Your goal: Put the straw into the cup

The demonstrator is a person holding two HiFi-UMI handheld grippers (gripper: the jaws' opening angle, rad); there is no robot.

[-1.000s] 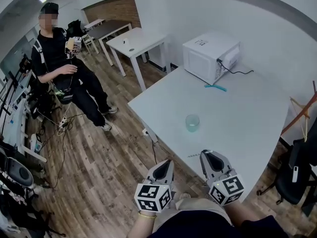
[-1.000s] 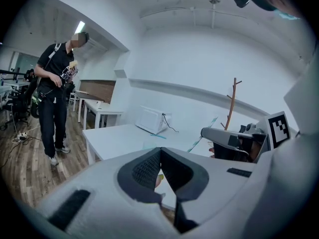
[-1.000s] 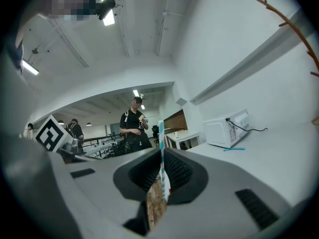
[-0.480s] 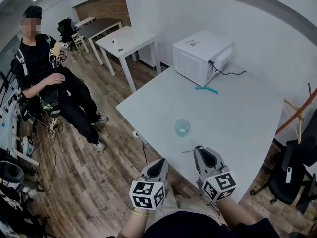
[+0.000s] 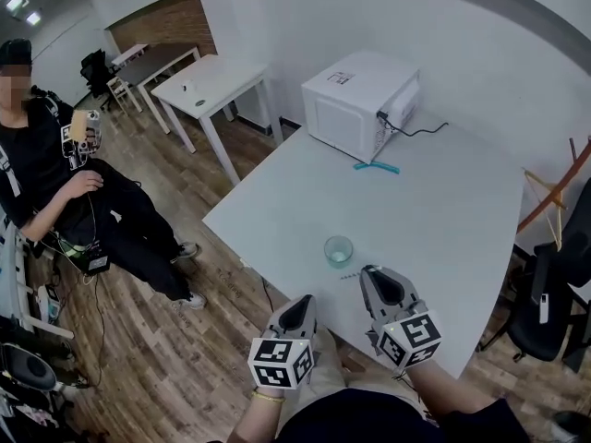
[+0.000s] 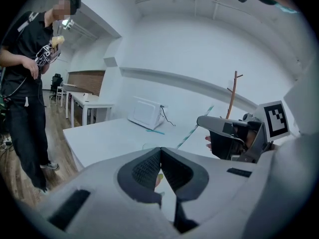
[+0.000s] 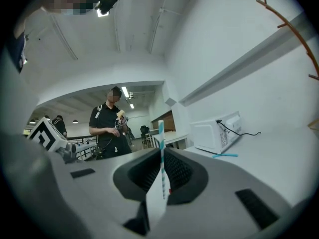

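A small clear cup (image 5: 338, 250) stands near the front edge of the white table (image 5: 443, 210); its rim shows faintly as the cup (image 6: 148, 144) in the left gripper view. My right gripper (image 5: 372, 273) is just right of it and nearer to me, shut on a teal-and-white striped straw (image 7: 161, 153). The straw (image 5: 351, 275) pokes out leftward from the jaws, just short of the cup. In the left gripper view the straw (image 6: 192, 131) slants up out of the right gripper (image 6: 224, 133). My left gripper (image 5: 297, 314) hangs off the table's edge over the floor, jaws together, empty.
A white microwave (image 5: 355, 104) sits at the table's far side with a teal stick-like thing (image 5: 376, 166) lying in front of it. A seated person (image 5: 55, 183) is at the left on the wood floor. A second white table (image 5: 208, 77) and a black chair (image 5: 545, 312) stand nearby.
Both grippers have moved forward, and the right one with the straw has closed in on the cup. The whole scene has slid in the head view as the head turned.
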